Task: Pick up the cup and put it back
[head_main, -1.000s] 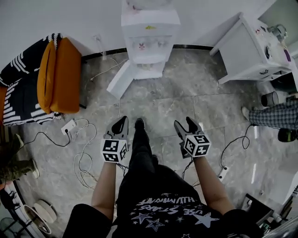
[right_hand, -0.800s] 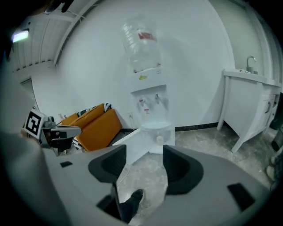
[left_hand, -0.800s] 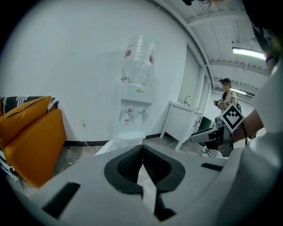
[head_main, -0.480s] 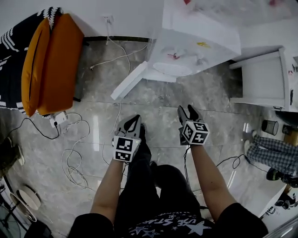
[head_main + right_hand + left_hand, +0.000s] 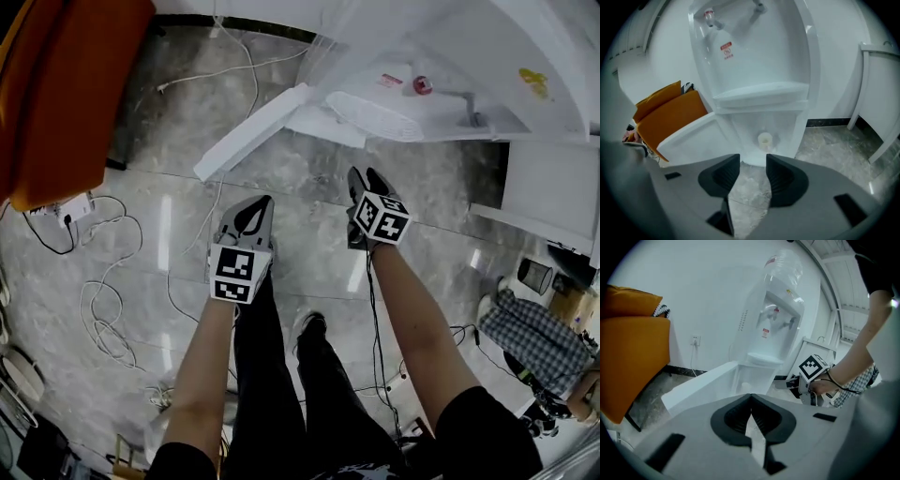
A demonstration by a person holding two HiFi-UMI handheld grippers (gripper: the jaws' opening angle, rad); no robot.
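Observation:
A small pale cup stands inside the open lower cabinet of the white water dispenser, straight ahead in the right gripper view. My right gripper points at it from some way off; its jaws are apart and closing, with only floor between them. In the head view the right gripper hovers just short of the dispenser. My left gripper is held beside it, a little further back, with its jaws shut and empty. The cup is not visible in the head view.
The dispenser's cabinet door lies swung open to the left. An orange cushion stands at far left, with a power strip and loose cables on the marble floor. A white cabinet and a person's checked trouser leg are at right.
The person has stepped closer to the dispenser, which now fills the top right of the head view. Both grippers have advanced toward its open cabinet.

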